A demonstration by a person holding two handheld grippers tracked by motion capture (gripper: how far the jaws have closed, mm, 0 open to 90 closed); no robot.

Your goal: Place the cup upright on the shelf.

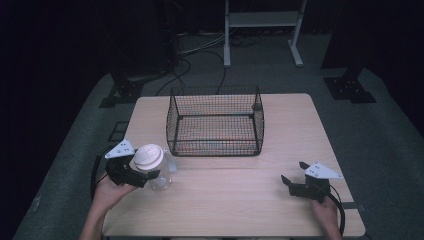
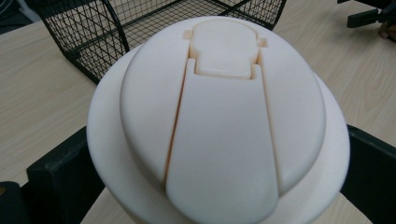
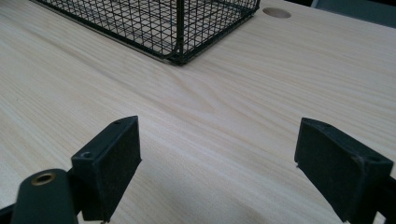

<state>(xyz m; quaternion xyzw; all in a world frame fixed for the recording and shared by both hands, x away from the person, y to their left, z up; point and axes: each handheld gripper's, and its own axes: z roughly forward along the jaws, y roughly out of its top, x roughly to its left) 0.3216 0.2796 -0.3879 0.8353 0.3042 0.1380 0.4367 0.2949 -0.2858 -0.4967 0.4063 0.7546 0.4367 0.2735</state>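
Jaws of our left hand-held gripper (image 1: 141, 178) are closing around a clear jar (image 1: 161, 177) just under its white flip-top lid (image 2: 219, 116), one black jaw sitting on each side of the jar in the left gripper view. We are holding the jar at the near left of the surface (image 1: 240, 195), just in front of the near left corner of the black wire basket (image 1: 215, 120); whether its base is resting on the wood or lifted we cannot tell.

Judging by where things lie, we are taking the jar toward the basket. To do this well, we are wanting a firm, level squeeze below the lid rim so the smooth wall is not slipping, and enough lift to be clearing the basket's near wall before we are lowering the jar inside, upright.

Our right hand-held gripper (image 1: 295, 181) is hovering at the near right, well apart from the jar, its jaws spread wide with nothing between them, pointing toward the basket's corner (image 3: 180, 58).

Pale wood grain is covering the surface, with a round cable hole (image 3: 276, 13) near its far edge. Beyond it, we are seeing a dark room, grey floor, trailing cables (image 1: 190, 55) and a white metal stand (image 1: 262, 30).
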